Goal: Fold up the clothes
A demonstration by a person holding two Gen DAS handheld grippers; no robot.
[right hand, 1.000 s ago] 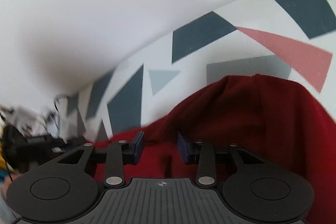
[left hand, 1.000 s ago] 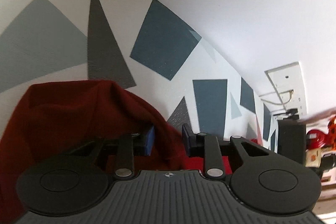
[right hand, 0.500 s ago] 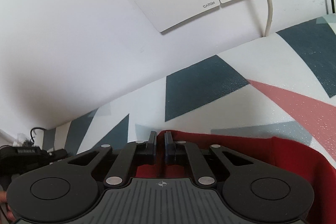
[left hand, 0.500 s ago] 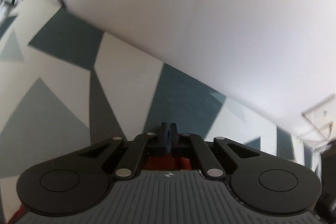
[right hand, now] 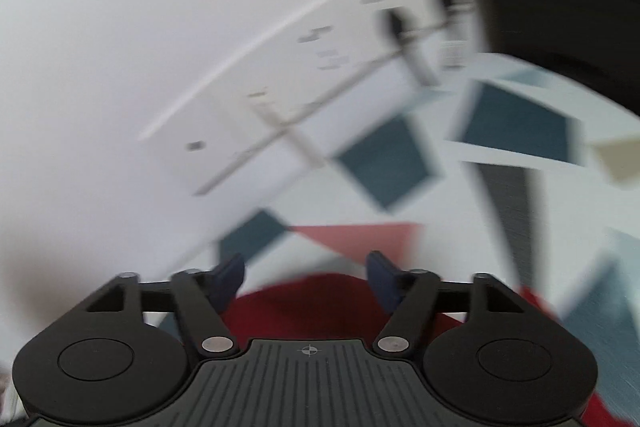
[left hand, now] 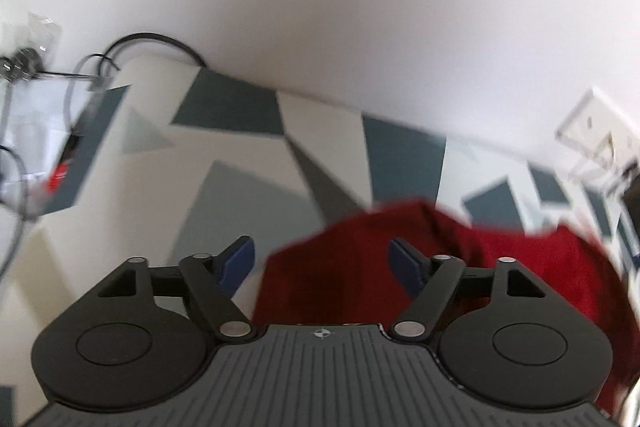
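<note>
both grippers, left (left hand: pixel 322 261) and right (right hand: pixel 306 275), fingers wide open, empty. red garment (left hand: pixel 460 267) looks soft, limp; we'd pinch an edge corner.

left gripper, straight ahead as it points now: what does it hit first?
Probably the red cloth, lying between and beyond the open left gripper fingers. Past it is the patterned surface. Blur leaves depth unclear.

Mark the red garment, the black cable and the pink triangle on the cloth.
red garment (left hand: pixel 460 267), left wrist view, middle of the fabric.
black cable (left hand: pixel 160 39), left wrist view, top of its arc.
pink triangle (right hand: pixel 360 237), right wrist view, centre.
</note>
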